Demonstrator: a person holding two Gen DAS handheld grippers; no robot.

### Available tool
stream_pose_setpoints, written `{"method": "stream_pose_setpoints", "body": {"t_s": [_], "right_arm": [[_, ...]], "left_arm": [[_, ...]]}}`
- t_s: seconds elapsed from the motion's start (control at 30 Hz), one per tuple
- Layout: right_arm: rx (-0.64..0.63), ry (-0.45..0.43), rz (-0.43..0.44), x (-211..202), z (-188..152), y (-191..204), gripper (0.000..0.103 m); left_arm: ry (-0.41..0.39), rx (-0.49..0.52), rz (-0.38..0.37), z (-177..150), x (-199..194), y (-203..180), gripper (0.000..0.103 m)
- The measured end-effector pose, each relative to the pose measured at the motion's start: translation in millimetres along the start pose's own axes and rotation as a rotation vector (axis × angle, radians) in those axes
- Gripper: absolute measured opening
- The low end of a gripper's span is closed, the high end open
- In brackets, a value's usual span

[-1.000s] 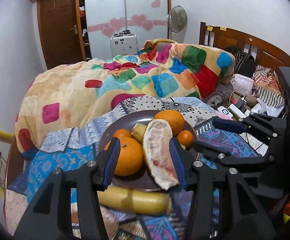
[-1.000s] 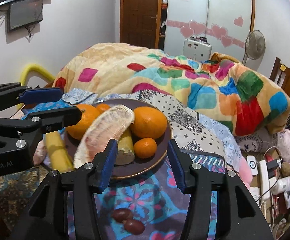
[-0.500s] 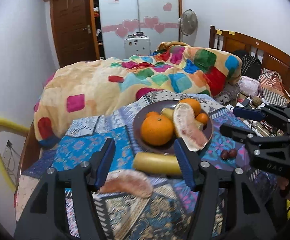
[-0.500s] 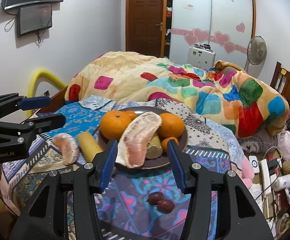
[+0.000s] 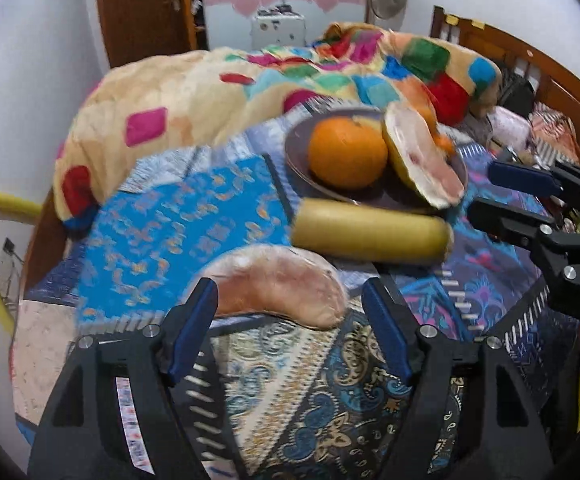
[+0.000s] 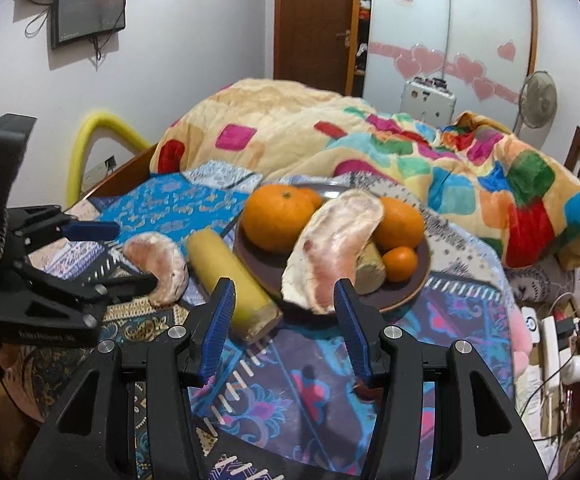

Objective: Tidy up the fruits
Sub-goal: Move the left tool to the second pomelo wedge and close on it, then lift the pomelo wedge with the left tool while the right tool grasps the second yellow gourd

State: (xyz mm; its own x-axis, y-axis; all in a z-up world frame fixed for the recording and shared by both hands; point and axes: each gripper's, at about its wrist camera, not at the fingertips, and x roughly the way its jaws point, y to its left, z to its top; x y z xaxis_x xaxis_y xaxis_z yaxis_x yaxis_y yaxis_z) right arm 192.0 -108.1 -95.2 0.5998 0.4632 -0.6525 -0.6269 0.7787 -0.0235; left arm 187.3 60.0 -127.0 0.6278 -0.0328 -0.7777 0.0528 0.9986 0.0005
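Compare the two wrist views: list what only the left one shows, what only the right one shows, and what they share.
Only the left wrist view: the wooden headboard along the far side of the bed.

Only the right wrist view: the wall screens, the small orange on the plate, and the chargers and cables beside the bed.

Both: the big orange, the pomelo wedge on the plate, the loose pomelo wedge, the yellow cylinder, and the quilt.
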Motion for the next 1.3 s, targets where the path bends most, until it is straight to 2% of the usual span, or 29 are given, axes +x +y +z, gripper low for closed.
{"method": "stream_pose_setpoints", "body": {"t_s": [0.1, 0.17, 0.27, 0.57, 0.8, 0.9, 0.93, 1.0, 1.2, 1.3], "right_arm": [[-0.006, 0.016, 0.011, 5, -5, 2, 0.048], [-0.009, 0.023, 0.019, 8, -9, 3, 0.048], [-0.015, 0.037, 0.032, 12, -13, 5, 0.048], [-0.030, 0.089, 0.069, 24, -18, 9, 0.048], [-0.045, 0.124, 0.074, 35, -14, 14, 0.048], [-0.041, 0.135, 0.086, 39, -13, 14, 0.048], [-0.039, 0.139, 0.089, 40, -13, 14, 0.046], [-0.039, 0.141, 0.078, 41, -13, 15, 0.038], [-0.047, 0.130, 0.071, 31, -19, 18, 0.035], [-0.055, 0.123, 0.055, 22, -24, 19, 0.034]], "left_arm": [[0.008, 0.020, 0.002, -3, 9, -8, 0.068], [0.024, 0.036, 0.022, -4, 16, -13, 0.058], [0.009, 0.066, 0.077, -5, 19, -18, 0.053], [0.015, 0.062, 0.038, -25, 4, -6, 0.032], [0.012, 0.020, 0.005, -44, -12, 13, 0.023], [0.014, 0.011, -0.022, -49, -17, 18, 0.009], [0.018, 0.011, -0.024, -51, -17, 19, 0.000], [0.015, 0.006, -0.027, -55, -19, 23, 0.000], [0.022, -0.020, -0.033, -57, -25, 31, 0.001], [0.018, -0.025, -0.037, -57, -30, 31, 0.008]]}}
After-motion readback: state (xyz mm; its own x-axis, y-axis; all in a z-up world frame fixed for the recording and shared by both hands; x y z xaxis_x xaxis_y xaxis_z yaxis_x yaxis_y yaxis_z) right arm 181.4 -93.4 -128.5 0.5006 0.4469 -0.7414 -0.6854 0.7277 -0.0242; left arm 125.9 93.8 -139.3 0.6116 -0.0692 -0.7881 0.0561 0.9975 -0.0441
